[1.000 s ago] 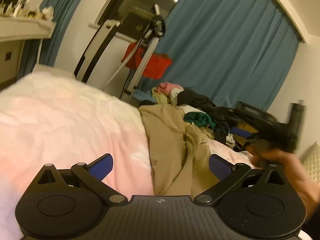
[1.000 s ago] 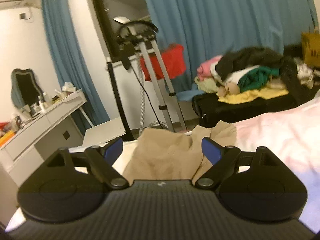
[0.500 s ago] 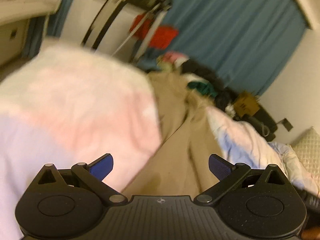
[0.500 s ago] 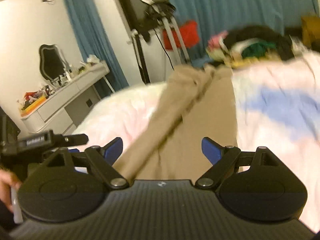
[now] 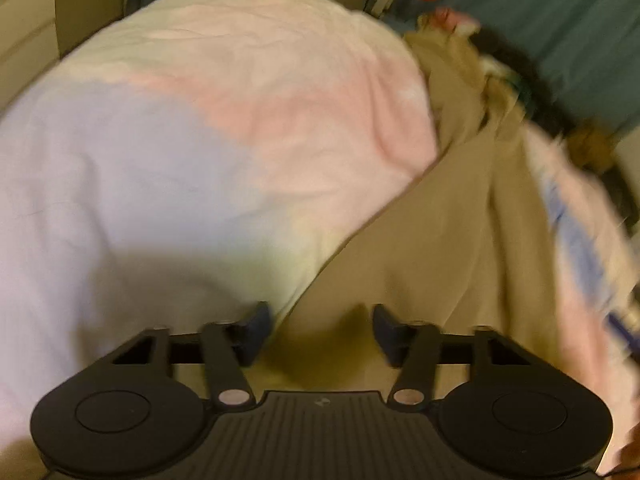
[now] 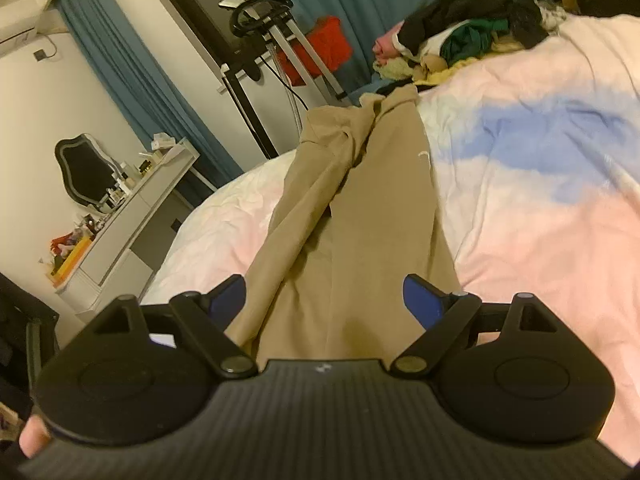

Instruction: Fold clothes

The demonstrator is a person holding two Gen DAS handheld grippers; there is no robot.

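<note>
Tan trousers (image 5: pixel 440 240) lie lengthwise on the pink, white and blue bed cover (image 5: pixel 200 140), their far end bunched near the bed's foot. My left gripper (image 5: pixel 322 320) points steeply down at their near end. Its jaws are closing, the tan cloth lies between the blue pads, and a gap still shows. In the right wrist view the same trousers (image 6: pixel 352 200) run away from me across the cover (image 6: pixel 540 220). My right gripper (image 6: pixel 324 294) hovers over their near end with its jaws wide apart, gripping nothing.
A pile of mixed clothes (image 6: pixel 468 36) sits past the bed's far end. On the left stand a white dresser (image 6: pixel 132 216) with small items and a metal stand (image 6: pixel 280 40) with a red thing. Blue curtains hang behind.
Both grippers have tipped down and closed in on the trousers' near end. The left jaws have narrowed from wide open. The right gripper swung sideways along the bed.
</note>
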